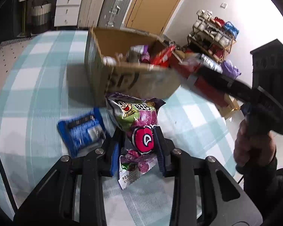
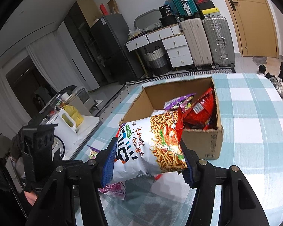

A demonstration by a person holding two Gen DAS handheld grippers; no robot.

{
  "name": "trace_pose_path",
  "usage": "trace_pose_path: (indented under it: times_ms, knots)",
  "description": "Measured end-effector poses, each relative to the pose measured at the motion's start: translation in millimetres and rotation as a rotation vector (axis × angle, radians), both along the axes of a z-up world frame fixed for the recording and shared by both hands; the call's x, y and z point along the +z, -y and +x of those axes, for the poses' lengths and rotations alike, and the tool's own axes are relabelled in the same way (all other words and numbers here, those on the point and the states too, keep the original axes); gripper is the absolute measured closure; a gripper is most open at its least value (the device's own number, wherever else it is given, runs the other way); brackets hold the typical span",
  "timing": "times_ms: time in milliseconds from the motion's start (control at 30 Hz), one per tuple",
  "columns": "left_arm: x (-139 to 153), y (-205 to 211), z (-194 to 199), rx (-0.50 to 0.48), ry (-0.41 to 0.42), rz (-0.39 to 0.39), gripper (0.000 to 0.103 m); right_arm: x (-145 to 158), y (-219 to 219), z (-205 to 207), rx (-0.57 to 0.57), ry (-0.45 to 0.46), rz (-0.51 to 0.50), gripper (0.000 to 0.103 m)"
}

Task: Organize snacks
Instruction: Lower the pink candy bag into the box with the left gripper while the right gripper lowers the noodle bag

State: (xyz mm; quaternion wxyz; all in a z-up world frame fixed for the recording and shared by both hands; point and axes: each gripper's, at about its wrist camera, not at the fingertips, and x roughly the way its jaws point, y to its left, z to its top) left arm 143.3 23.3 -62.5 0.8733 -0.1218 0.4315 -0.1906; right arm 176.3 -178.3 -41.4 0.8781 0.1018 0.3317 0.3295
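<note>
Left tongs [image 1: 139, 141] clamp a purple candy bag [image 1: 139, 126]; right tongs [image 2: 147, 160] grip a noodle snack bag [image 2: 152, 146]. We judge both must next reach the box [image 2: 201, 143], center frame.

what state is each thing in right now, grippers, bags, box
left gripper: shut on the purple gummy bag
right gripper: shut on the noodle snack bag
cardboard box: open, snacks inside
blue packet: lying flat on the checked tablecloth
</note>
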Motion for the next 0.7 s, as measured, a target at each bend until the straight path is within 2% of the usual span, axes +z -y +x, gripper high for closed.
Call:
trace_pose_path:
  times_ms: [100,300,700]
  knots:
    - [19.6,-2.2,8.7,-0.004,0.026,-0.029,0.074,7.1,-3.5,5.8,0.011,0.015,-0.007,0.043]
    - [53.4,-0.6,27.9,0.003,0.089,-0.021,0.074,22.2,-11.6,20.4,0.019,0.044,-0.016,0.043]
    - [95.9,-2.1,89.8,0.009,0.133,0.038,0.074,40.7,-14.9,66.2,-0.019,0.041,-0.021,0.043]
